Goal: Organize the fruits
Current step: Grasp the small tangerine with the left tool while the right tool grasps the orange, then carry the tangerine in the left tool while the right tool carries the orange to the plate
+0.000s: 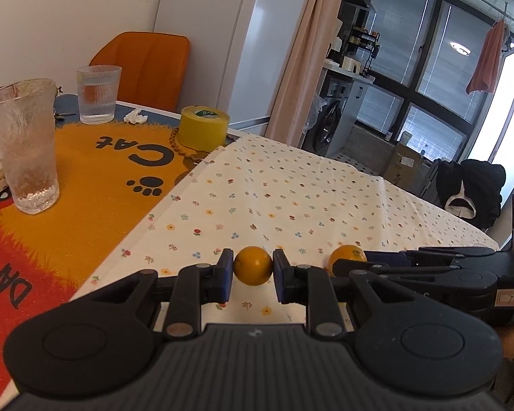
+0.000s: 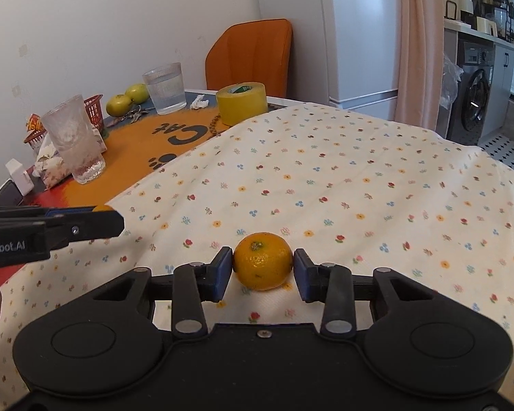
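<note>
Left wrist view: the left gripper (image 1: 253,271) pinches a small smooth round orange fruit (image 1: 252,265).
The right gripper (image 2: 262,270) squeezes a bumpy round orange mandarin (image 2: 263,261) above the flowery white cloth (image 2: 325,185).

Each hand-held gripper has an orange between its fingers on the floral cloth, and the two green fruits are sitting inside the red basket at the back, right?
Not quite. The left hand-held gripper and the right hand-held gripper each have an orange between their fingers over the floral cloth. But the right wrist view shows the two green fruits on the table beside the red basket, not inside it.
</note>
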